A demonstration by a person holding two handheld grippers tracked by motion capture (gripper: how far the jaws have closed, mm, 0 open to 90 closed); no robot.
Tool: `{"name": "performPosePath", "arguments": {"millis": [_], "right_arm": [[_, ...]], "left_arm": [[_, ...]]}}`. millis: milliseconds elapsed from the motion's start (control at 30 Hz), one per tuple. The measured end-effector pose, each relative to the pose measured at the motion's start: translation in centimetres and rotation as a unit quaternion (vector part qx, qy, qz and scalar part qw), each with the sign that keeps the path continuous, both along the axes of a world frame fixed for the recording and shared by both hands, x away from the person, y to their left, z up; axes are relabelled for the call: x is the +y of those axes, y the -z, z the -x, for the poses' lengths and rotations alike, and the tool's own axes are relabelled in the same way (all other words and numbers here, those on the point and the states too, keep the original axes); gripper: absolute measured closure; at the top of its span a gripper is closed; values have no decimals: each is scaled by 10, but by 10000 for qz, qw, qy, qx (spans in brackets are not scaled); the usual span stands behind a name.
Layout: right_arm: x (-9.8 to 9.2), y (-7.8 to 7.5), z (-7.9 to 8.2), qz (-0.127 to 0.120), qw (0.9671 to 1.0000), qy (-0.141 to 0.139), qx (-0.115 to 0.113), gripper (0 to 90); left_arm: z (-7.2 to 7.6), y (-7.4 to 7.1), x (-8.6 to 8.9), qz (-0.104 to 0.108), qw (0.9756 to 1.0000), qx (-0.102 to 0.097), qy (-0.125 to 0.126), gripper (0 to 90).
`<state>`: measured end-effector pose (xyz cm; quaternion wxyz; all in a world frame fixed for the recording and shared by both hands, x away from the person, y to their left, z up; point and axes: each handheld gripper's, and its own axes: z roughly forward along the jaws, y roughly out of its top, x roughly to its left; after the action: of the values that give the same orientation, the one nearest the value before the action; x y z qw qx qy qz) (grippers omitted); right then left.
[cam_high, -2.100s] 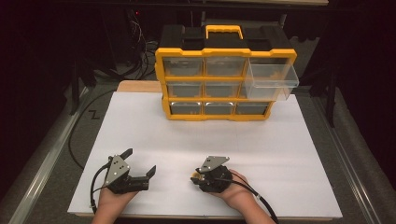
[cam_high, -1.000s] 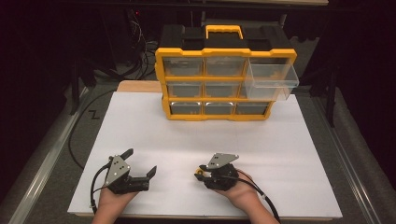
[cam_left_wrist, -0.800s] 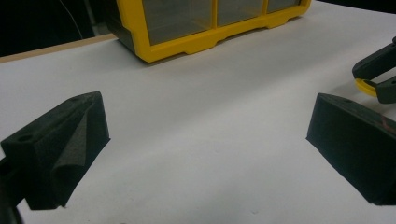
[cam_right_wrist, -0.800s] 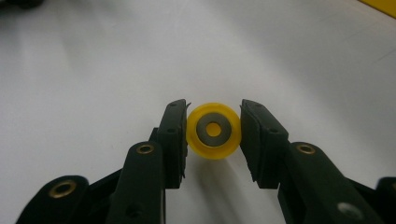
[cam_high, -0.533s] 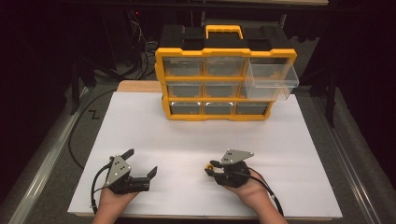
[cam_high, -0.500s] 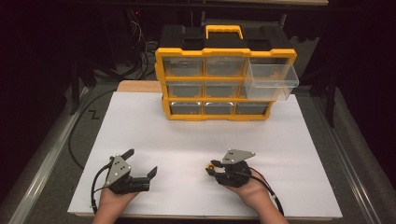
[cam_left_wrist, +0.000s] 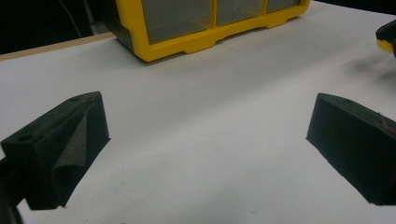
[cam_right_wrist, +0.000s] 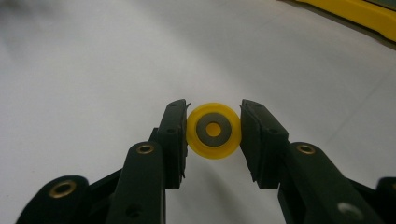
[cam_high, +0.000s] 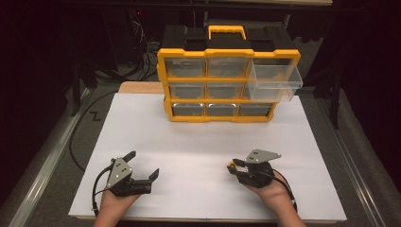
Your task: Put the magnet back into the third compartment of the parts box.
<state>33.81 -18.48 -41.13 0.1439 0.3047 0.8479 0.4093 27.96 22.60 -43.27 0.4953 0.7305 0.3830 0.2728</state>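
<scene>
- Right gripper view: the right gripper (cam_right_wrist: pixel 213 135) is pinching a small round yellow plastic wheel with a grey centre (cam_right_wrist: pixel 214 130) between its two pads, clear above the white table sheet (cam_right_wrist: pixel 93 70).
- High view: the right gripper (cam_high: pixel 235 167) is carrying the wheel (cam_high: pixel 231 166) near the front edge of the sheet, right of centre, well apart from the yellow-framed organiser cabinet with clear drawers (cam_high: pixel 227 84) at the back edge.
- The clear top-right drawer (cam_high: pixel 275 80) is standing pulled out, apparently the destination.
- The left gripper (cam_high: pixel 143 165) is resting near the front-left corner, jaws spread wide, holding nothing.
- Judgement: pickup done; carrying across, dropping in and closing the drawer remaining.
</scene>
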Motion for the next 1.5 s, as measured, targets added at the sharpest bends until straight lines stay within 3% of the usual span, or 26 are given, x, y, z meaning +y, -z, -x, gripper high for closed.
{"name": "performPosePath", "arguments": {"millis": [267, 400, 433, 500, 733, 867, 1133, 1500], "right_arm": [[-4, 3, -2, 157, 9999, 54, 40, 649], [0, 5, -2, 249, 9995, 40, 185, 649], [2, 7, -1, 406, 9989, 9, 224, 649], [3, 7, -1, 467, 9986, 4, 245, 648], [-5, 1, -2, 535, 9970, 30, 553, 649], [-5, -2, -3, 718, 9954, -24, 636, 649], [4, -9, -4, 1216, 9885, -303, 842, 648], [7, -15, -4, 1613, 9804, -494, 1018, 648]], "left_arm": [[-1, 0, -2, 48, 10000, 37, 51, 1], [-1, 1, -2, 48, 10000, 50, 43, 1], [-1, 1, -2, 39, 10000, 11, 34, 1], [-1, 0, -2, 38, 10000, 15, 34, 1], [-1, 0, -3, 44, 9999, -55, 75, 1], [0, -1, -4, 44, 9999, -66, 90, 1], [0, -1, -4, 48, 9999, -60, 103, 1], [0, -1, -4, 65, 9998, -112, 119, 1]]}}
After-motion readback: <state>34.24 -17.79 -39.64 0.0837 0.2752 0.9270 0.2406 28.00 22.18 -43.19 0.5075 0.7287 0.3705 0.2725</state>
